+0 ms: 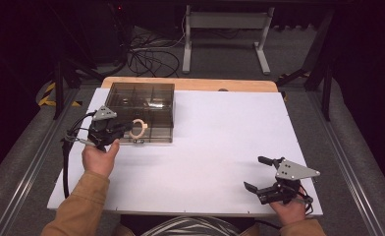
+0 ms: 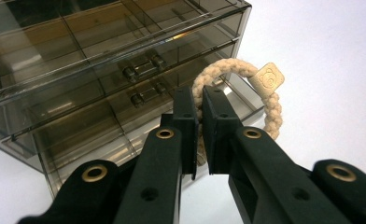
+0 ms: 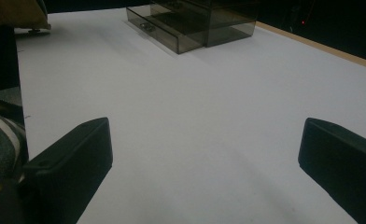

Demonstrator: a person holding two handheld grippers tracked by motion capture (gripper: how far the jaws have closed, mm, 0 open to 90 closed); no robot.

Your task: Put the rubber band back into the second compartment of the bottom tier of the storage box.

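L gripper (image 1: 124,129), far left of the tabletop (image 1: 215,142), has its jaws pinching a beige braided hair tie (image 2: 270,100) (small square bear charm on it). The tie hangs just above the pulled-out bottom drawer (image 2: 125,135) of a smoky clear drawer box (image 1: 141,103), at the box's near side. R gripper (image 1: 259,173) sits near right, well apart from the box, jaws spread wide w/ nothing between them, bare white surface below.
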